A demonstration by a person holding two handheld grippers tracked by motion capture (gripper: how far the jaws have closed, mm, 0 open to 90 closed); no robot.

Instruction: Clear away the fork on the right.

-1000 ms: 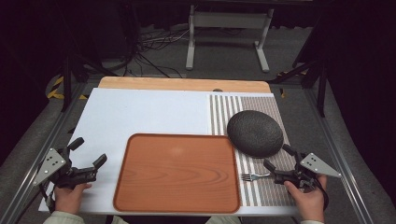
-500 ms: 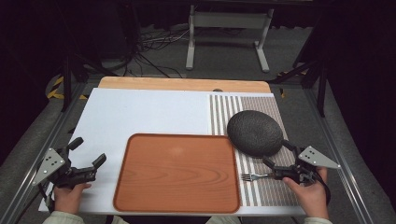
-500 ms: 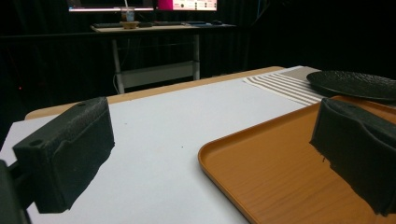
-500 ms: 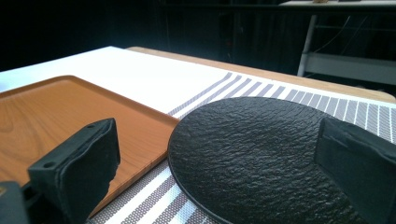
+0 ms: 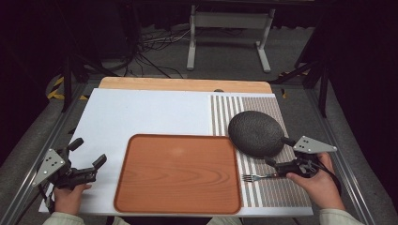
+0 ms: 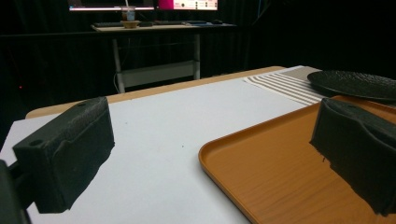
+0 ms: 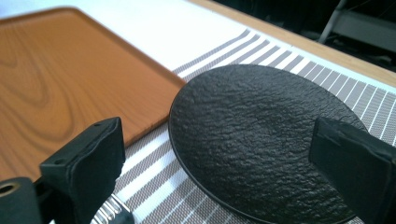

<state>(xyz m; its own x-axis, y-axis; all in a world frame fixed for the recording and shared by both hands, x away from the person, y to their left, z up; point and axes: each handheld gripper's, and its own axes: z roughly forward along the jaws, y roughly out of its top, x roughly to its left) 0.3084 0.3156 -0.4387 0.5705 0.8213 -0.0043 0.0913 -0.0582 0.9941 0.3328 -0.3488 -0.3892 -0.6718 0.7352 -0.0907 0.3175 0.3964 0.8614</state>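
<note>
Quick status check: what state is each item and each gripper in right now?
Tray: empty, flat on the white mat.
Black plate: empty, upright on the striped placemat, beside the tray.
Fork: lying flat on the placemat, tines toward the tray.
Left gripper: open, holding nothing.
Right gripper: open, above the fork's handle end, pointing at the plate.

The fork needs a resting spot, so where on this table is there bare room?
The wooden tray is bare, and so is the white table surface behind and left of it. The striped placemat is crowded: the black plate sits at its far part, with the fork and the right gripper just in front.
</note>
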